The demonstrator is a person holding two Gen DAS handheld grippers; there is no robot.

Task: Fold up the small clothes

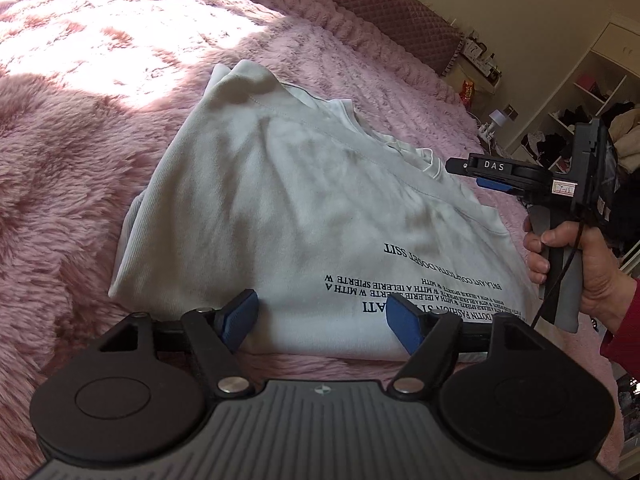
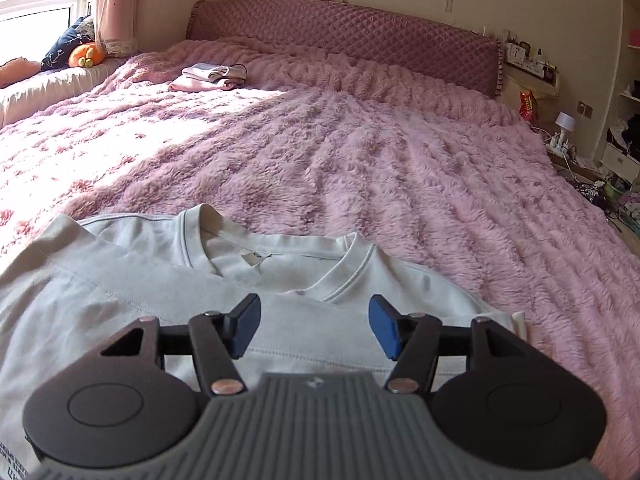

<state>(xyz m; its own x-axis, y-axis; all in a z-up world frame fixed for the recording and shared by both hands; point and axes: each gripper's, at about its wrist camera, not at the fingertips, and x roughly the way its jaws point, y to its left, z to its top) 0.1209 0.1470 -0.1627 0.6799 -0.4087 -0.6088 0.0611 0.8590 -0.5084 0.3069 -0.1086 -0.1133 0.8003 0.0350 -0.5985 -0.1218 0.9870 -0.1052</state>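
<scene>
A pale grey T-shirt (image 1: 288,208) with dark printed text lies partly folded on the pink fluffy bedspread (image 1: 72,168). My left gripper (image 1: 322,314) is open and empty, its blue pads just above the shirt's near edge. My right gripper (image 1: 476,174) shows at the right of the left wrist view, held in a hand beside the shirt's collar end. In the right wrist view the right gripper (image 2: 314,320) is open and empty above the shirt (image 2: 120,292), just short of its neckline (image 2: 256,258).
A small pile of folded pink and white clothes (image 2: 208,76) lies far up the bedspread (image 2: 400,168) near the quilted headboard (image 2: 360,36). The bed's right edge drops to a cluttered floor and white shelves (image 2: 624,128). Cushions (image 2: 76,54) sit by the window.
</scene>
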